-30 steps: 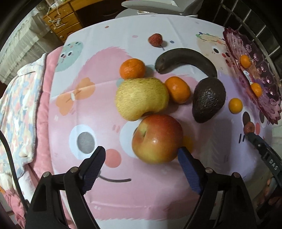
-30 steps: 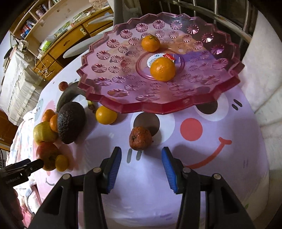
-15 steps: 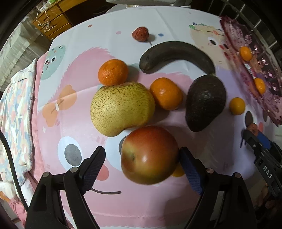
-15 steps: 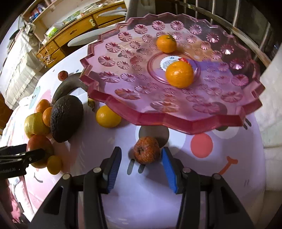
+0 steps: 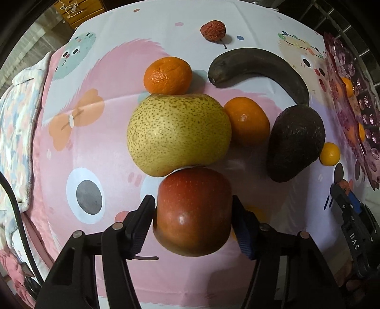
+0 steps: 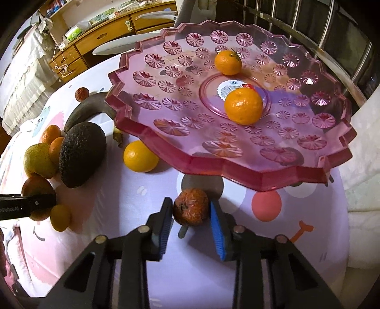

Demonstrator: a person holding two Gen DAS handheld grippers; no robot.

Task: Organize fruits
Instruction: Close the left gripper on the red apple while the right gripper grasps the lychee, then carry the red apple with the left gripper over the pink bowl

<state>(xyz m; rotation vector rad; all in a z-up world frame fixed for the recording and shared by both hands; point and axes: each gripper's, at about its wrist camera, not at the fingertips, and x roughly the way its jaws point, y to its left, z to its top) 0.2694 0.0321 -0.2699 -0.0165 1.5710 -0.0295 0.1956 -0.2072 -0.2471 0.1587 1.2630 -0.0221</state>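
Note:
My left gripper (image 5: pixel 193 209) is shut on a red apple (image 5: pixel 193 211) on the pink cartoon tablecloth. Just beyond it lie a speckled yellow pear (image 5: pixel 178 133), two tangerines (image 5: pixel 168 74) (image 5: pixel 247 120), a dark avocado (image 5: pixel 295 142) and a blackened banana (image 5: pixel 258 65). My right gripper (image 6: pixel 191 212) is shut on a small wrinkled reddish fruit (image 6: pixel 191 206) at the near edge of the pink glass plate (image 6: pixel 261 166). Two tangerines (image 6: pixel 243 105) (image 6: pixel 228 61) lie on the plate.
A small orange (image 6: pixel 140 155) sits half under the plate's rim, and another small one (image 6: pixel 60 217) lies by the left gripper. A red lychee (image 5: pixel 212 31) lies at the far side. A wooden cabinet (image 6: pixel 99 47) and metal railing (image 6: pixel 296 21) stand behind the table.
Both grippers moved forward and closed: the left one onto the apple, the right one onto the small reddish fruit.

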